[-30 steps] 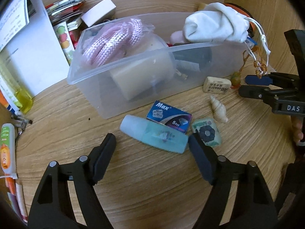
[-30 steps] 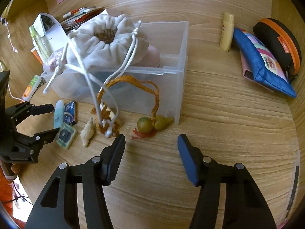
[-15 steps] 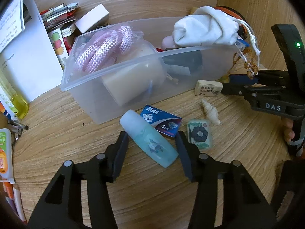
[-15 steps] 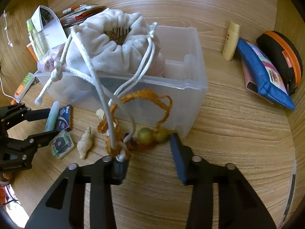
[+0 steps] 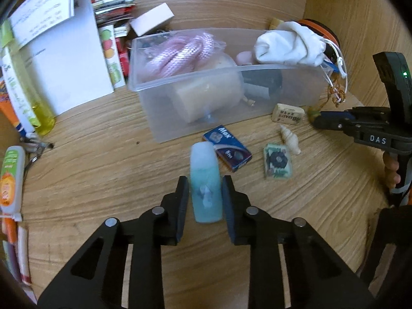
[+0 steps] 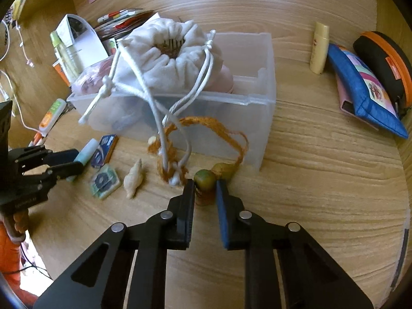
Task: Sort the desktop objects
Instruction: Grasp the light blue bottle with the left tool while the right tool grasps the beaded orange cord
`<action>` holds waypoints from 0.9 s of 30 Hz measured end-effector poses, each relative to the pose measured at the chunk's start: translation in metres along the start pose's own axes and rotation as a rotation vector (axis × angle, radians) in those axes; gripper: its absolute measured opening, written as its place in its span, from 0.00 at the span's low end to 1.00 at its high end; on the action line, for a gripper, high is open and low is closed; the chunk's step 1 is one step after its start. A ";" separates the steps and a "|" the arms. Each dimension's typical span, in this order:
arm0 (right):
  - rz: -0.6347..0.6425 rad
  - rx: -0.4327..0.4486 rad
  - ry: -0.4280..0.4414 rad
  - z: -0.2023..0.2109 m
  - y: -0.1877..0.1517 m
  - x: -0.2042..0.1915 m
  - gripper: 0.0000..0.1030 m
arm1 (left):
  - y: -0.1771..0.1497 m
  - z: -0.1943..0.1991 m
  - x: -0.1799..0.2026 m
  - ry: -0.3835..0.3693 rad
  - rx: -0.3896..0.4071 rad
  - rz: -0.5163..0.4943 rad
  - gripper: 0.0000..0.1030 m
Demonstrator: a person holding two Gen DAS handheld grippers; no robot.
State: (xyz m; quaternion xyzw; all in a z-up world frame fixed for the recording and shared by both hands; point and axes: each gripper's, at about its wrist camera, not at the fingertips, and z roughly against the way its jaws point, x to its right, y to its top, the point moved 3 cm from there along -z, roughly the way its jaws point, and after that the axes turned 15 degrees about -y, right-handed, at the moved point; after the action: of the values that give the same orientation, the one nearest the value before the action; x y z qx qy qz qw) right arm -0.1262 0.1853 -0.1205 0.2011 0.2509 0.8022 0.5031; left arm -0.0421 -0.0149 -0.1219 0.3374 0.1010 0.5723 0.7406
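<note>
My left gripper [image 5: 205,190] clamps the teal bottle [image 5: 205,180]; my right gripper [image 6: 205,189], jaws closing, pinches the green bead [image 6: 204,177] beside the clear bin [image 6: 265,118]

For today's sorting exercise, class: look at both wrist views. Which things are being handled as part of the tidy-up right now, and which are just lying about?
In hand:
- left gripper shut on the teal bottle
- right gripper closing on the green bead
- clear bin

Lying about:
- seashell
- eraser
- blue staple box
- blue pouch
</note>
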 end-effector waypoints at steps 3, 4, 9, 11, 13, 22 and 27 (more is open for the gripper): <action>0.013 -0.003 -0.012 0.004 -0.004 0.003 0.15 | -0.007 0.007 0.001 0.009 0.002 -0.007 0.24; 0.012 -0.004 -0.013 0.002 -0.004 0.006 0.15 | -0.007 0.008 0.003 0.009 0.003 -0.007 0.24; -0.023 -0.004 -0.006 0.003 -0.004 0.010 0.31 | 0.002 0.000 -0.004 0.000 0.000 0.013 0.25; -0.021 -0.003 -0.021 -0.002 -0.001 0.006 0.36 | 0.005 -0.007 -0.005 -0.002 -0.012 0.016 0.25; -0.010 0.004 -0.047 -0.003 -0.002 0.006 0.36 | 0.007 -0.014 -0.007 0.000 -0.024 0.022 0.25; -0.003 0.002 -0.067 -0.012 -0.002 0.002 0.29 | 0.019 -0.024 -0.012 0.011 -0.008 0.033 0.24; 0.005 0.026 -0.064 -0.006 -0.002 0.000 0.26 | 0.021 -0.025 -0.012 0.044 0.009 0.037 0.23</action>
State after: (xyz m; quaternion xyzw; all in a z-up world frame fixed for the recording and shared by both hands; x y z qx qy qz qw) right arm -0.1281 0.1847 -0.1263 0.2339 0.2443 0.7933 0.5063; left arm -0.0759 -0.0138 -0.1310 0.3299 0.1137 0.5926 0.7260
